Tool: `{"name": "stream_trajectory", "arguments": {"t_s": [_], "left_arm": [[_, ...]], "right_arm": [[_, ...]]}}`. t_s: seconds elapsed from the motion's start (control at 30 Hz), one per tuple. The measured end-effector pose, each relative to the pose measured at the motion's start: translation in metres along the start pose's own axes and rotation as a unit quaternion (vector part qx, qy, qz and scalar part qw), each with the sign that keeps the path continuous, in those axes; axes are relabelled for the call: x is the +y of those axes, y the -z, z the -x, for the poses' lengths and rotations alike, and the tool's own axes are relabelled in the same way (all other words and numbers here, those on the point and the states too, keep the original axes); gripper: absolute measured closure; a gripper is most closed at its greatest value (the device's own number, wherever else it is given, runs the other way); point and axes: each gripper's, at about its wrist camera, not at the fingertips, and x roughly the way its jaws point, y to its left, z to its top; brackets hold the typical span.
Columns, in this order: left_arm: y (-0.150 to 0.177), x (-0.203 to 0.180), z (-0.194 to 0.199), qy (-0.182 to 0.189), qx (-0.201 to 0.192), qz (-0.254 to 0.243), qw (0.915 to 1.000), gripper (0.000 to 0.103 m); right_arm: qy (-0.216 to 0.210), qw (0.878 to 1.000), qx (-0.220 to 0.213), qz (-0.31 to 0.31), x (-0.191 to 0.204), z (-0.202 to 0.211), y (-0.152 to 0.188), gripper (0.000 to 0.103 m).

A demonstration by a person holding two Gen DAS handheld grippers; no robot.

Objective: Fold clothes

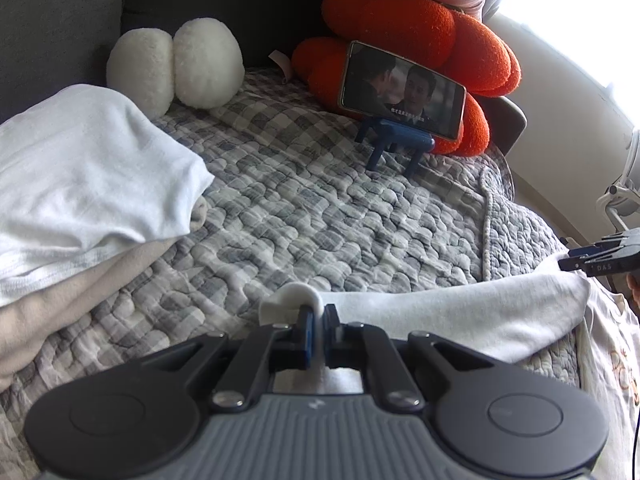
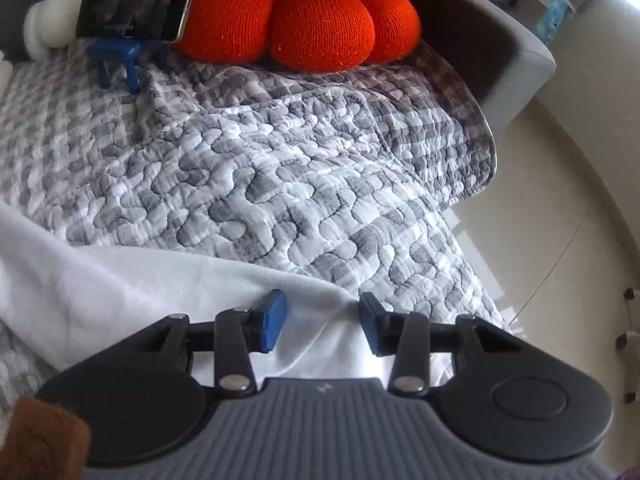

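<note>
Stage: early | left gripper [image 1: 318, 320] fingers pinching white garment [image 1: 460, 312] edge, near on quilted bed cover [image 1: 320, 200] | right gripper [image 2: 323, 322] fingers standing apart over its other edge | folded pile [image 1: 88, 168] lying far left | remaining: folding this garment

A: Open quilt [image 1: 320, 200] mid-bed, room to pass. Blocked left by folded pile [image 1: 80, 168].
B: Back edge crowded: phone on stand [image 1: 402, 92], orange cushion [image 2: 320, 20], white plush [image 1: 176, 68]. Right: drop-off to floor [image 2: 560, 200].

Garment [image 1: 460, 312] on quilt [image 1: 320, 208], phone [image 1: 404, 90] behind
</note>
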Motion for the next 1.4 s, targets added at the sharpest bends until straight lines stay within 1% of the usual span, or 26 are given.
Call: {"name": "stream_trajectory", "arguments": {"t_s": [0.03,0.07,0.1,0.13,0.2,0.27,0.3,0.33,0.43,0.47,0.53,0.57,0.63,0.73,0.9,1.03,1.1,1.17,1.23,1.33,1.4], "left_arm": [[-0.001,0.0,0.0,0.001,-0.003,0.001,1.0,0.099],[-0.002,0.0,0.0,0.002,-0.008,0.002,1.0,0.099],[-0.004,0.0,0.0,0.001,-0.014,0.002,0.9999,0.099],[-0.007,-0.001,0.002,0.001,-0.022,0.002,0.9998,0.099],[-0.016,0.001,0.01,0.003,-0.045,0.008,0.999,0.099],[-0.024,0.002,0.018,0.001,-0.072,0.006,0.9974,0.099],[-0.028,0.0,0.019,-0.006,-0.083,0.001,0.9965,0.099],[-0.032,-0.001,0.019,-0.014,-0.094,-0.005,0.9955,0.099],[-0.04,-0.006,0.012,-0.038,-0.118,-0.024,0.9919,0.099],[-0.041,-0.007,0.003,-0.048,-0.113,-0.03,0.9919,0.099],[-0.042,-0.009,-0.023,-0.077,-0.088,-0.04,0.9924,0.099],[-0.041,-0.013,-0.033,-0.092,-0.085,-0.058,0.9904,0.099],[-0.041,-0.021,-0.049,-0.12,-0.083,-0.09,0.9853,0.099],[-0.044,-0.022,-0.044,-0.12,-0.098,-0.092,0.9836,0.099],[-0.059,-0.02,-0.035,-0.117,-0.118,-0.078,0.9831,0.099],[-0.058,-0.025,-0.04,-0.133,-0.123,-0.09,0.9792,0.099],[-0.054,-0.022,-0.051,-0.146,-0.109,-0.095,0.9786,0.099],[-0.051,-0.018,-0.061,-0.152,-0.089,-0.093,0.9799,0.099],[-0.052,-0.016,-0.058,-0.151,-0.092,-0.088,0.9802,0.099],[-0.057,-0.019,-0.046,-0.153,-0.117,-0.09,0.9772,0.099],[-0.057,-0.019,-0.046,-0.157,-0.116,-0.088,0.9767,0.099]], "right_arm": [[-0.007,1.0,-0.005,-0.006,-0.002,-0.001,0.001,0.065],[0.0,1.0,-0.009,-0.004,-0.001,0.0,0.001,0.082],[0.018,1.0,-0.013,0.003,0.002,0.003,0.001,0.097],[0.033,0.999,-0.024,0.005,0.004,0.007,-0.001,0.097],[0.061,0.996,-0.062,-0.007,0.006,0.021,-0.007,0.097],[0.076,0.992,-0.099,-0.031,0.003,0.031,-0.012,0.097],[0.082,0.989,-0.116,-0.043,0.001,0.034,-0.014,0.098],[0.085,0.988,-0.124,-0.046,0.001,0.034,-0.015,0.098],[0.1,0.987,-0.12,-0.042,0.009,0.019,-0.014,0.098],[0.104,0.988,-0.111,-0.042,0.01,0.01,-0.012,0.098],[0.113,0.989,-0.085,-0.04,0.015,-0.012,-0.008,0.097],[0.122,0.989,-0.081,-0.035,0.019,-0.017,-0.007,0.097],[0.144,0.986,-0.087,-0.017,0.028,-0.02,-0.006,0.096],[0.138,0.984,-0.104,-0.044,0.021,-0.011,-0.007,0.097],[0.145,0.972,-0.154,-0.099,0.007,0.014,-0.012,0.098],[0.156,0.971,-0.157,-0.088,0.017,0.006,-0.013,0.098],[0.154,0.973,-0.147,-0.089,0.019,-0.007,-0.01,0.098],[0.162,0.975,-0.132,-0.079,0.023,-0.021,-0.007,0.098],[0.169,0.972,-0.141,-0.079,0.026,-0.02,-0.006,0.098],[0.162,0.966,-0.169,-0.105,0.019,-0.004,-0.011,0.098],[0.162,0.964,-0.177,-0.113,0.015,0.001,-0.013,0.098]]}}
